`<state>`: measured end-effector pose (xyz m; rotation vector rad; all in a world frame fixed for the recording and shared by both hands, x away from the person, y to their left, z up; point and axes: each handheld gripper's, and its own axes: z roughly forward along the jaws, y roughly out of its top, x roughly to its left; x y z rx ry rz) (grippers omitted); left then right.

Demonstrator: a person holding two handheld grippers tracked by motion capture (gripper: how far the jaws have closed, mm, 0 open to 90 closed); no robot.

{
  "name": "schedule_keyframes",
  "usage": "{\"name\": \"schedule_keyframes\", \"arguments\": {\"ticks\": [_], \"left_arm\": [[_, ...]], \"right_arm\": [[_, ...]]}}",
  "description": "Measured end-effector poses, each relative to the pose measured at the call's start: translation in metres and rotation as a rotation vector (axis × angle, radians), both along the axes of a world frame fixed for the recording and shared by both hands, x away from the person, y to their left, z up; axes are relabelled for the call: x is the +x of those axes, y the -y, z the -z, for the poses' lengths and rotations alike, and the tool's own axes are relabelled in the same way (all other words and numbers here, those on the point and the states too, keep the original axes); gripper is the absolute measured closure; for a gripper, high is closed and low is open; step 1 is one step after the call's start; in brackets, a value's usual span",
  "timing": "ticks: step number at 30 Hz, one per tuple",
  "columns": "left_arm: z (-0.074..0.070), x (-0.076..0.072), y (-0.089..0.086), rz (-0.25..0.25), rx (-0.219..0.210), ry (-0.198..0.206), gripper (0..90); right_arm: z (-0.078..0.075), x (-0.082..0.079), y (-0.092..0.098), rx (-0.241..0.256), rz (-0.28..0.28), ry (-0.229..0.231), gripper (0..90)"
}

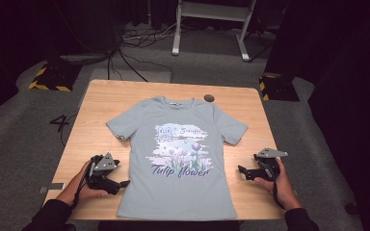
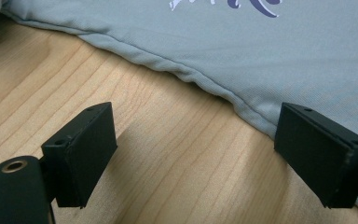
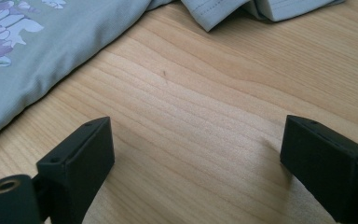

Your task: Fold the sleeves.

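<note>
A light blue-grey T-shirt (image 1: 173, 144) with a "Tulip flower" print lies flat, front up, on the wooden table (image 1: 101, 101). My left gripper (image 1: 121, 174) rests on the table at the shirt's lower left side, open. In the left gripper view the left gripper (image 2: 198, 126) has its jaws wide apart, with the T-shirt's side seam (image 2: 177, 70) running just ahead and one jaw at the cloth's edge. My right gripper (image 1: 248, 163) sits right of the shirt, open. The right gripper (image 3: 196, 135) holds bare wood between its jaws, with the T-shirt body (image 3: 51, 42) and a sleeve (image 3: 214, 9) farther ahead.
A small round grey object (image 1: 209, 98) lies on the table near the collar. Bare wood flanks the shirt on both sides. Beyond the table are grey floor, cables (image 1: 135, 43), white stand legs (image 1: 243, 43) and yellow-black striped bases (image 1: 50, 79).
</note>
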<state>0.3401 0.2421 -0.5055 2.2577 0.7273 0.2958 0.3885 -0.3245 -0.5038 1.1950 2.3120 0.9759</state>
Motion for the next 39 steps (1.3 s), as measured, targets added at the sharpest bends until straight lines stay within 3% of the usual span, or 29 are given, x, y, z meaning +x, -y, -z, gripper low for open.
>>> {"name": "schedule_keyframes", "arguments": {"ticks": [14,18,21,32,39], "left_arm": [[0.0,-0.001,0.0,-0.009,-0.001,0.0,12.6],[0.0,-0.001,0.0,-0.013,0.0,0.0,12.6],[0.0,-0.001,0.0,-0.011,0.001,-0.001,12.5],[0.0,-0.001,0.0,-0.013,-0.001,0.0,12.6],[0.0,-0.001,0.0,-0.013,-0.001,0.0,12.6]], "right_arm": [[-0.001,0.002,0.0,-0.004,0.001,-0.008,9.8],[-0.003,0.005,0.002,-0.006,0.016,-0.006,16.2],[-0.006,0.009,0.005,-0.03,0.044,0.012,16.9],[-0.02,0.021,0.011,-0.006,0.091,0.068,18.9],[-0.025,0.033,0.007,-0.018,0.099,0.094,19.6]]}}
